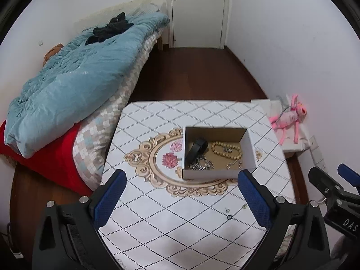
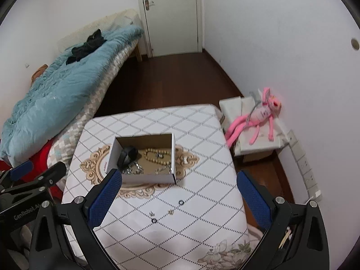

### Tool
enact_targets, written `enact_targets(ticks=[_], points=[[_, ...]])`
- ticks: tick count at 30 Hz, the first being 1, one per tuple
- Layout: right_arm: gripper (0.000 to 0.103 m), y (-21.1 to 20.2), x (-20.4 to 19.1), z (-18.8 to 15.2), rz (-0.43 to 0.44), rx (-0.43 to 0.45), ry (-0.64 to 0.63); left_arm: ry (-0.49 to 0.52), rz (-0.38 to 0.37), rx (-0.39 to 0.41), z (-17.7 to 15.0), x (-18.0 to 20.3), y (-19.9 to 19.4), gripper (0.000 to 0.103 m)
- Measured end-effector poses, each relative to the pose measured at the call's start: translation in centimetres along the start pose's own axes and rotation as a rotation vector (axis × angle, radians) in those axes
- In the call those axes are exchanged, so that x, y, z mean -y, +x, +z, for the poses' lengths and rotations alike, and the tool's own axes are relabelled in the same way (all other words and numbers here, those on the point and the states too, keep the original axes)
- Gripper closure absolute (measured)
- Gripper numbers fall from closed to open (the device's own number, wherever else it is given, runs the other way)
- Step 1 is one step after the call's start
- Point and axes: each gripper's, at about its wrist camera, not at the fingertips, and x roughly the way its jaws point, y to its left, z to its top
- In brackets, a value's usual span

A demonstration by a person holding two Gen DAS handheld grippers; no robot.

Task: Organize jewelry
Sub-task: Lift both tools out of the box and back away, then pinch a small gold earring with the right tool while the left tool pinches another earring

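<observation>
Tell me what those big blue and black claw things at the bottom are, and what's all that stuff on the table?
Those are tongs that a person holds, one in each hand; no robot here. Each has a small camera looking forward along its two blue fingers, so you get two pictures of the same room. One picture comes from the left tongs, the other from the right tongs. Both are wide open and hold nothing.

On the table, covered with a diamond-pattern cloth, sits a white cardboard box. Inside lie a bead bracelet, a black band and silver chains. In front of the box, loose on the cloth, are two small dark rings and a few tiny trinkets. A pink plush toy lies beside the table.
</observation>
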Motion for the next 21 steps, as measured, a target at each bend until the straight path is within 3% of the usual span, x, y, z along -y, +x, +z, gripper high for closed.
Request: enact_targets(ticks=[5,9,15,21], points=[[0.001,4.2,1.8,-2.2,0.031,-0.086,0.046,0.0,-0.008,-0.074,-2.0,0.5,3.7,0.003],[0.023,9.1,2.7,-5.1,0.092,-0.196,0.076,0.021,-0.002,-0.139,-3.8,1.2,6.8,0.003],[0.045,15.2,2.3,-9.1,0.103,-0.322,0.08,0.082,0.039,-0.263,-7.2,2.1,11.5,0.003],[0.048,18.1,1.1,-10.8,0.109,-0.359,0.078,0.087,0.051,-0.322,-8.8,2.0,13.9,0.005]])
